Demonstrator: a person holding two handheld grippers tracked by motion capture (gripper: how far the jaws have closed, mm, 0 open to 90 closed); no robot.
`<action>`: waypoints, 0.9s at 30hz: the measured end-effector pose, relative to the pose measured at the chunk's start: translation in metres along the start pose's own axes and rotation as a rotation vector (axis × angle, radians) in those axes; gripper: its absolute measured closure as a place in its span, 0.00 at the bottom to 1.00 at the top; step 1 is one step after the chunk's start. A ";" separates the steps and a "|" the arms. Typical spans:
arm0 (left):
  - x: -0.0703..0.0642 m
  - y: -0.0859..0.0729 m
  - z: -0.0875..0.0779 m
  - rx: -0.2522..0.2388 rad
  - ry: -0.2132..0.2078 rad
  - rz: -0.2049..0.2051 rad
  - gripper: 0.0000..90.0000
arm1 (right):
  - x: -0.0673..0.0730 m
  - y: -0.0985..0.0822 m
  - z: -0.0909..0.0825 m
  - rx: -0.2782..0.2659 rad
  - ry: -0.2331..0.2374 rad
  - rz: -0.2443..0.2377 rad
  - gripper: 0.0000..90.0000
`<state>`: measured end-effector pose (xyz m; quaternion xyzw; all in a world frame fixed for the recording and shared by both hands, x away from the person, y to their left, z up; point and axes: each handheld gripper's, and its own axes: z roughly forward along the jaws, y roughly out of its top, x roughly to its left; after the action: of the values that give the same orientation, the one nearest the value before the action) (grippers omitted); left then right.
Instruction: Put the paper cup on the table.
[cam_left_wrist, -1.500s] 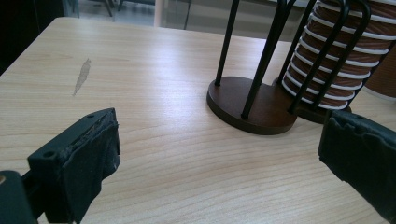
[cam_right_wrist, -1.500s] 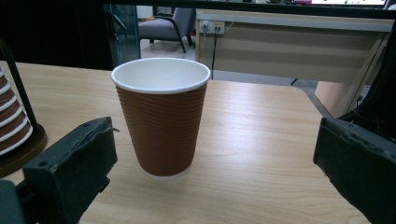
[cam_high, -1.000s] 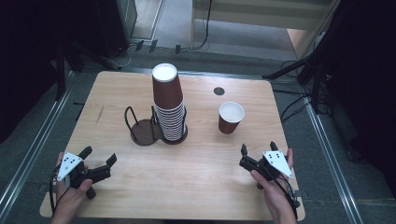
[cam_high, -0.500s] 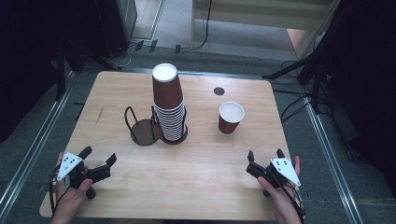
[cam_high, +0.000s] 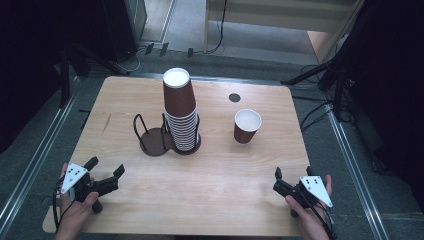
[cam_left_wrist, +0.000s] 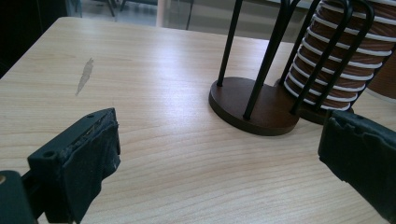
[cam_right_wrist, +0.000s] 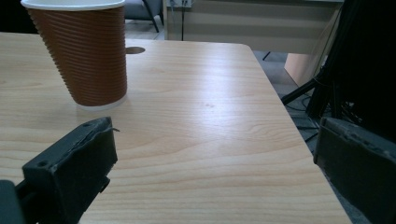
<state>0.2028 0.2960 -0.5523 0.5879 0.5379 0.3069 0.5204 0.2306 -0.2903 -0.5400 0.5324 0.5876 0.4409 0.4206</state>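
A tall stack of brown ribbed paper cups (cam_high: 179, 110) stands upside down in one ring of a black wire cup holder (cam_high: 159, 136) at the table's middle; the holder's other ring is empty. A single brown cup (cam_high: 247, 125) stands upright to the right, also seen close in the right gripper view (cam_right_wrist: 84, 49). My left gripper (cam_high: 106, 169) rests open near the front left corner, and its view faces the holder (cam_left_wrist: 254, 105) and the cup stack (cam_left_wrist: 338, 60). My right gripper (cam_high: 292, 177) is open near the front right corner. Nothing sits between either pair of jaws.
The wooden table (cam_high: 215, 170) has a small dark round hole (cam_high: 234, 97) at the back right and a grey scuff (cam_high: 106, 123) at the left. Metal rails run along both sides on the floor. Dark stands and cables sit beyond the right edge.
The right hand and its gripper have drawn back toward the front right corner of the table. The left gripper has stayed put.
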 end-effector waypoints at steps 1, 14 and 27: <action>0.000 0.000 0.000 0.000 0.000 0.000 0.00 | -0.001 0.000 -0.001 -0.001 -0.002 0.001 0.00; 0.000 0.000 0.000 -0.003 0.002 -0.002 0.00 | -0.015 -0.007 -0.012 0.002 -0.020 0.013 0.00; 0.000 0.000 0.000 -0.002 0.001 -0.007 0.00 | -0.026 -0.014 -0.023 -0.010 -0.019 0.017 0.00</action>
<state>0.2028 0.2963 -0.5524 0.5853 0.5399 0.3059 0.5219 0.2068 -0.3182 -0.5465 0.5394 0.5769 0.4424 0.4250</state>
